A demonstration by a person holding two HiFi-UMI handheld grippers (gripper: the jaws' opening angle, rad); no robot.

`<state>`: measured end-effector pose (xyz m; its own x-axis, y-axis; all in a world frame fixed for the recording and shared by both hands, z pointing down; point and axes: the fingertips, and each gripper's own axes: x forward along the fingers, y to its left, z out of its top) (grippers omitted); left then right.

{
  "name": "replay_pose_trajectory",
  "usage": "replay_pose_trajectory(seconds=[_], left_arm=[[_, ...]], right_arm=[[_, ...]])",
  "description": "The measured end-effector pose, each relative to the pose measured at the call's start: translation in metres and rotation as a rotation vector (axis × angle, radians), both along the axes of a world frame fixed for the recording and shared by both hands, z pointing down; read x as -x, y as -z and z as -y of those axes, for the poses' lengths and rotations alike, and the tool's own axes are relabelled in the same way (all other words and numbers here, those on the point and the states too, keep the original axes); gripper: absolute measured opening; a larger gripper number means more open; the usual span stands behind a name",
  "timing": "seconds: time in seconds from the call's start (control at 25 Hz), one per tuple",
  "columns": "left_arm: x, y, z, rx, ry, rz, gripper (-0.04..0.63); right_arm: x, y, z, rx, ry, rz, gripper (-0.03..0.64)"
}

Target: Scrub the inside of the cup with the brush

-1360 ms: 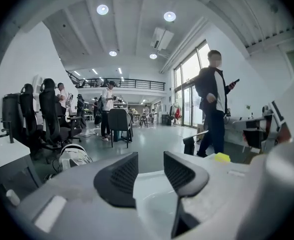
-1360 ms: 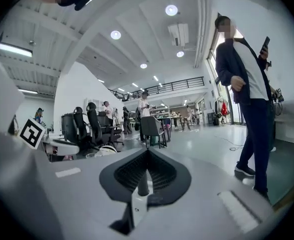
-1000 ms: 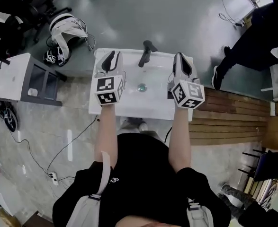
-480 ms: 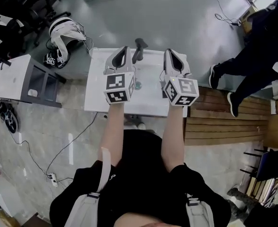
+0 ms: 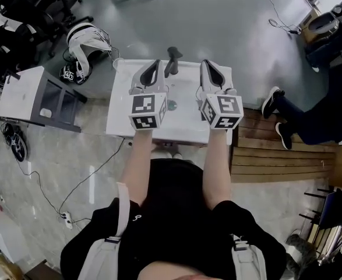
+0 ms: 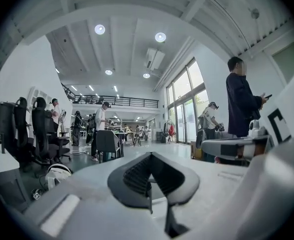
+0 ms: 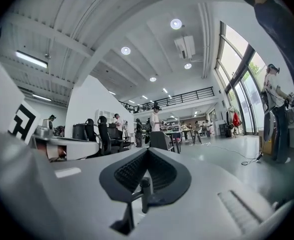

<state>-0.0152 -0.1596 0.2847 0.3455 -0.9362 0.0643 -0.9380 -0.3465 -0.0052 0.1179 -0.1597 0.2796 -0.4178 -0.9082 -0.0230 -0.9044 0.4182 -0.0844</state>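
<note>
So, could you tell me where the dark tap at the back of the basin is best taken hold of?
Probably by its wider far end, with the jaws closing across its narrow width. The tap runs front to back, so coming from the front and slightly above should suit it. The left gripper looks nearer, but it is shut and empty, so it must open first.

You have no legible word, number, brand or sign in any of the three views. The left cube (image 5: pixel 145 111), on your left gripper (image 5: pixel 154 64), and the right cube (image 5: pixel 223 111), on your right gripper (image 5: pixel 207 64), bear only black-and-white square marker patterns, no lettering. A small pale mark (image 5: pixel 137 217) on your black shirt (image 5: pixel 176 203) is too small to read.
</note>
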Motion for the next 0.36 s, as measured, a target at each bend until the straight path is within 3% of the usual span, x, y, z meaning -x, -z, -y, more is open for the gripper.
replay_pose_trajectory(seconds=[0.36], left_arm=[[0.0026, 0.0020, -0.0014, -0.002, 0.001, -0.003, 0.000]], right_arm=[[0.0064, 0.0025, 0.0048, -0.005, 0.019, -0.013, -0.003]])
